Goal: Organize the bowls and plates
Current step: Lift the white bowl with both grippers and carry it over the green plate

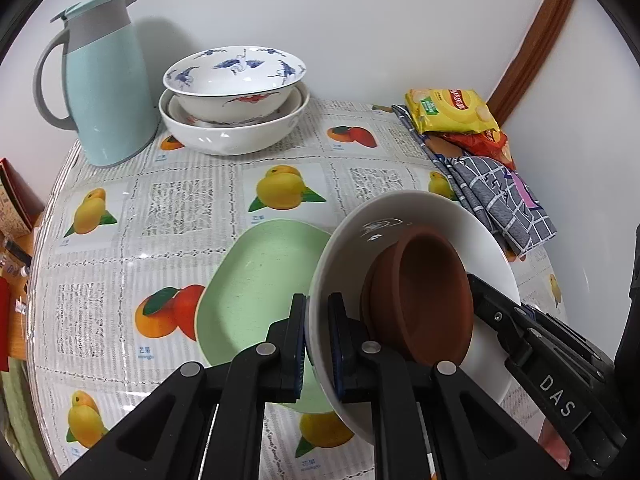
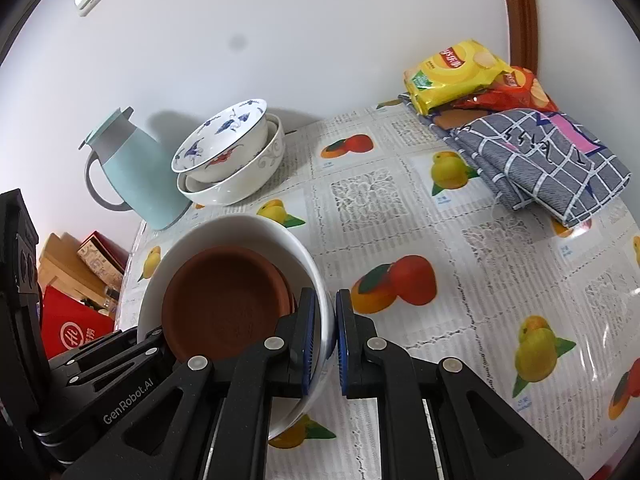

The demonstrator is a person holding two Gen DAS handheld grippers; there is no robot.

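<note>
A white bowl [image 1: 400,216] [image 2: 240,228] with a brown clay dish [image 1: 432,292] [image 2: 228,304] lying tilted inside it is held between both grippers above the table. My left gripper [image 1: 318,308] is shut on the bowl's left rim. My right gripper [image 2: 334,304] is shut on the opposite rim; it also shows in the left wrist view as a black arm [image 1: 500,316]. A pale green plate [image 1: 260,280] lies flat on the tablecloth just left of and partly beneath the held bowl. At the back stands a stack of patterned white bowls [image 1: 236,96] [image 2: 228,156].
A light blue thermos jug [image 1: 108,92] [image 2: 132,164] stands left of the bowl stack against the wall. Snack bags [image 1: 452,110] [image 2: 452,72] and a folded grey checked cloth [image 1: 504,200] [image 2: 540,156] lie at the right. Boxes [image 2: 76,328] sit beyond the table's left edge.
</note>
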